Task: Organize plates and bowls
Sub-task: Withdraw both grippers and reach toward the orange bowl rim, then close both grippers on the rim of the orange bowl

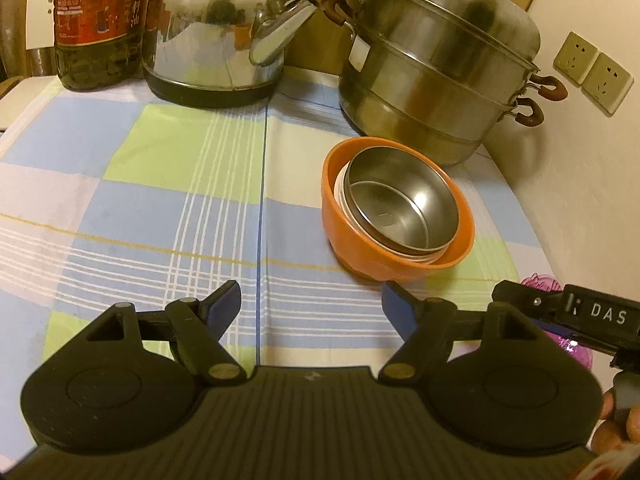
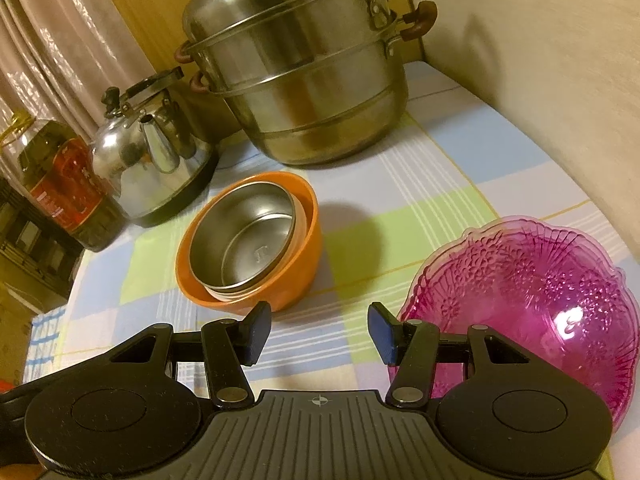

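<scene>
An orange bowl [image 1: 352, 246] sits on the checked tablecloth with a steel bowl [image 1: 404, 196] nested tilted inside it; a white rim shows between them. Both also show in the right wrist view, the orange bowl [image 2: 296, 268] and the steel bowl [image 2: 244, 236]. A pink glass bowl [image 2: 532, 300] stands at the right, its edge showing in the left wrist view [image 1: 538, 282]. My left gripper [image 1: 312, 308] is open and empty, just short of the orange bowl. My right gripper [image 2: 320, 334] is open and empty, between the orange bowl and the pink bowl.
A steel steamer pot [image 1: 436, 72] stands at the back right, a steel kettle [image 1: 216, 36] at the back middle, an oil bottle [image 1: 100, 20] at the back left. A wall with sockets [image 1: 592, 72] bounds the right side.
</scene>
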### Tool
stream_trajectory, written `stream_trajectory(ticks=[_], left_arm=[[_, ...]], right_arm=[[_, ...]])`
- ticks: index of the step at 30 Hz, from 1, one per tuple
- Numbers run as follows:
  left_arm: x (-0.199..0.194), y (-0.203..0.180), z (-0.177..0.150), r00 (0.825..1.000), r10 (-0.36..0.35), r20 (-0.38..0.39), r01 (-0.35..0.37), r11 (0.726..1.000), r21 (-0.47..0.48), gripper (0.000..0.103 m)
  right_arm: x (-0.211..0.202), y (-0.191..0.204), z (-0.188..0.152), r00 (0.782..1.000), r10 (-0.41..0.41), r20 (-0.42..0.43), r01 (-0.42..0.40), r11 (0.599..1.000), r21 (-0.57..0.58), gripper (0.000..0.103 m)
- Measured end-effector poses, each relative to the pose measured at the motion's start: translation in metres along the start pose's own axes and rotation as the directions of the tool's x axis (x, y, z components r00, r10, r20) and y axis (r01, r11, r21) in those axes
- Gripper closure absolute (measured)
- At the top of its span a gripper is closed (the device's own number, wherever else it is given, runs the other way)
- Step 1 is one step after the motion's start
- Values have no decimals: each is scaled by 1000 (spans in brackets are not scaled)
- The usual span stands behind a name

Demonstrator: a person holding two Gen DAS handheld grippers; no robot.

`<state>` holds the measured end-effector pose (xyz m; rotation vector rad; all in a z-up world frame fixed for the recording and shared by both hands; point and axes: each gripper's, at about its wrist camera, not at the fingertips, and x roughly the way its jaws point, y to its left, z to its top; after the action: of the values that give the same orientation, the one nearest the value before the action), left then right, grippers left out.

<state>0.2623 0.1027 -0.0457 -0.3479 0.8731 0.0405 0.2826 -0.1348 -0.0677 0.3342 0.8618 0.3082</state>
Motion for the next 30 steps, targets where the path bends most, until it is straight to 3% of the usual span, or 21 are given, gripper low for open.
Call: stream_trajectory(ticks=[12, 23, 30], left_arm=[[11, 3, 33, 995, -70, 67, 75, 995, -63, 28], [56, -2, 54, 995, -99, 23, 101, 992, -70, 28], [79, 4, 53, 992, -125, -20, 122, 984, -128, 33]], right_arm=[[9, 2, 25, 999, 7, 42, -7, 1000, 5, 49], [58, -7, 50, 1000, 21, -8, -20, 997, 75, 49], [85, -5, 59, 997, 46, -58, -40, 995, 91, 49]])
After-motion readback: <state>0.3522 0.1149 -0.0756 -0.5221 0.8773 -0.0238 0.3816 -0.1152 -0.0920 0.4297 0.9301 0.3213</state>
